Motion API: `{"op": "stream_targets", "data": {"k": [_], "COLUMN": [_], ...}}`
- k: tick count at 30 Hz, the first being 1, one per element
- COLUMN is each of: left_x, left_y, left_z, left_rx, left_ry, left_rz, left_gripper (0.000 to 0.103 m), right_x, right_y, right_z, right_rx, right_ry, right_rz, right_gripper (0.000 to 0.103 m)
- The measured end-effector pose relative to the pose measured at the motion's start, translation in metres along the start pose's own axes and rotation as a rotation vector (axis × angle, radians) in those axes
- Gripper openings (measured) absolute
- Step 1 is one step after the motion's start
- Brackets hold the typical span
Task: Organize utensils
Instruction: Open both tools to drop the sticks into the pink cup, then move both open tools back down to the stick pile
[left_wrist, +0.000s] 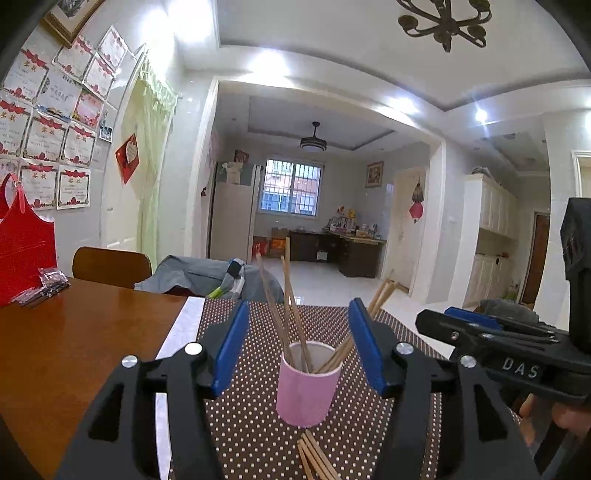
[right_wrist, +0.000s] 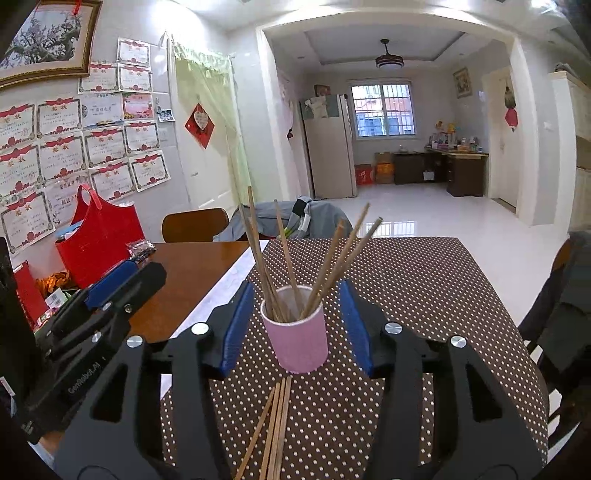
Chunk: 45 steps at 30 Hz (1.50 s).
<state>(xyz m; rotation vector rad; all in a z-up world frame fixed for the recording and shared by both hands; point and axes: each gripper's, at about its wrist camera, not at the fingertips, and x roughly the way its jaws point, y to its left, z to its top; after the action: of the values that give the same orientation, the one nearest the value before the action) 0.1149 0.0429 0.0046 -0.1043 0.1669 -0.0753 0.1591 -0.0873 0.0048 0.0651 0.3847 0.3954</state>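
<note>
A pink cup (left_wrist: 306, 387) stands upright on the brown polka-dot mat (left_wrist: 251, 435) with several wooden chopsticks (left_wrist: 291, 306) leaning out of it. In the left wrist view my left gripper (left_wrist: 299, 306) is open; the cup shows in the gap between its blue pads, untouched. Loose chopsticks (left_wrist: 314, 458) lie on the mat just in front of the cup. In the right wrist view my right gripper (right_wrist: 296, 285) is open too, its pads clear of the cup (right_wrist: 299, 343) on both sides. Loose chopsticks (right_wrist: 277, 424) lie below it. Each gripper shows at the edge of the other's view.
A red bag (right_wrist: 99, 243) and small packets (right_wrist: 140, 247) sit on the bare wooden table (right_wrist: 192, 266) to the left. A chair with a grey jacket (right_wrist: 280, 221) stands behind the table. The mat's right edge (right_wrist: 509, 317) is the table edge, with a dark chair beside it.
</note>
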Motion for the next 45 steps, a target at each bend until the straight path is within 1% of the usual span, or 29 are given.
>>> {"op": "stream_targets", "data": {"k": [2,9,15,17,21,24,30,35,41,45], "left_x": [0.0,0.006,0.023,0.028,0.043,0.055,0.07,0.076,0.081,0.083], "left_y": [-0.001,-0.004,0.004,0.007,0.01,0.006,-0.003,-0.009,-0.01,-0.003], "left_z": [-0.003,-0.017,-0.038,-0.045,-0.067,-0.091,-0.132,-0.15,-0.154,-0.153], "left_rx": [0.005,0.029,0.015,0.006,0.006,0.032,0.079,0.112,0.169,0.154], "left_ry": [0.025,0.18,0.37,0.416,0.559,0.677,0.823,0.884,0.88,0.874], "left_rz": [-0.002,-0.001,0.017,0.02,0.015,-0.007,-0.034,-0.039,-0.016,-0.016], "left_gripper": [0.056,0.056,0.056,0.056,0.056,0.056,0.056,0.056,0.056,0.055], "right_x": [-0.004,-0.013,-0.006,-0.003,0.007,0.014,0.028,0.035,0.043,0.047], "right_y": [-0.002,-0.016,-0.022,-0.024,-0.028,-0.031,-0.038,-0.043,-0.044,-0.043], "right_z": [-0.004,-0.022,-0.043,-0.05,-0.067,-0.079,-0.101,-0.113,-0.12,-0.122], "right_rx": [0.005,0.031,0.036,0.039,0.045,0.05,0.069,0.082,0.086,0.076], "right_ry": [0.006,0.04,0.101,0.125,0.183,0.227,0.3,0.347,0.379,0.396], "right_rz": [-0.002,-0.005,-0.003,-0.004,-0.001,0.001,0.002,0.002,0.008,0.013], "right_gripper": [0.05,0.051,0.053,0.053,0.054,0.055,0.056,0.058,0.059,0.059]}}
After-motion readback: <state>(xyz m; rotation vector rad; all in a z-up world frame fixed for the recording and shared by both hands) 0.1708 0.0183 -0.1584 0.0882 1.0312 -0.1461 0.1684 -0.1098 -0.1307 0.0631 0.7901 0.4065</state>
